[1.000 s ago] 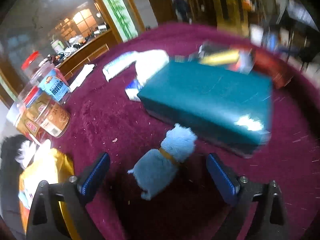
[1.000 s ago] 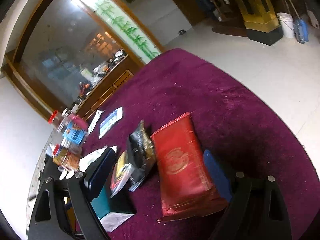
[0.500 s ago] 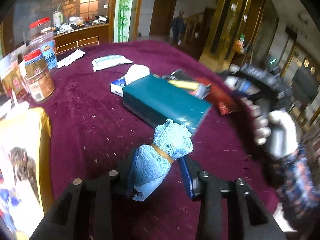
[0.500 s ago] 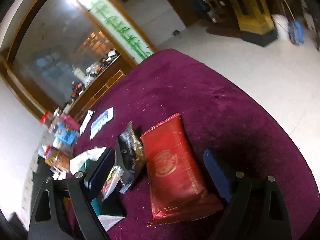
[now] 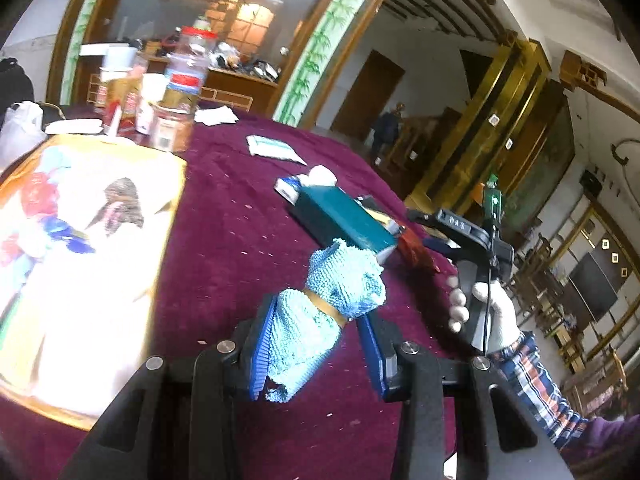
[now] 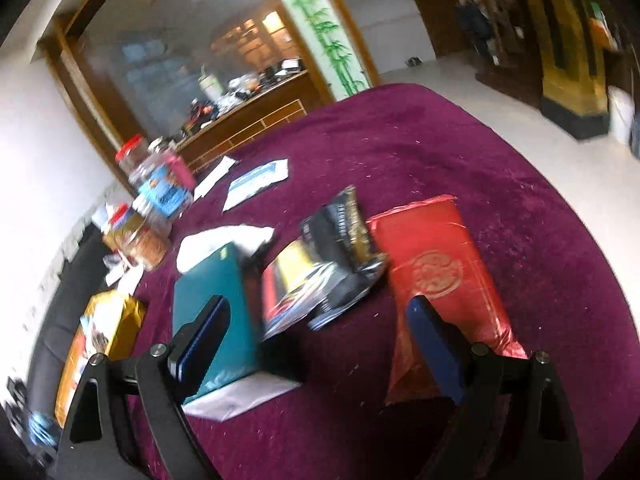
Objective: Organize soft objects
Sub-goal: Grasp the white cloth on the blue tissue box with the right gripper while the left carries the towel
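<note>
You had the towel lifted and in carry, with its resting place not yet chosen.

Your left gripper (image 5: 316,344) was closed on the light blue rolled towel (image 5: 320,312), its blue pads pressed against the lower half; the banded neck and fluffy top stood up past the fingertips, clear of the maroon tablecloth (image 5: 240,240). Ahead of those tongs and a little to their right lay the teal box (image 5: 340,220); off to their left sat the yellow printed bag (image 5: 80,248). Your right gripper (image 6: 316,332) hung wide open and held nothing, with the red foil packet (image 6: 432,268) just beyond its right finger. My reading: the next move called for picking a drop spot, lowering the towel onto the cloth, and only then easing the pads apart so the roll wouldn't topple.
</note>
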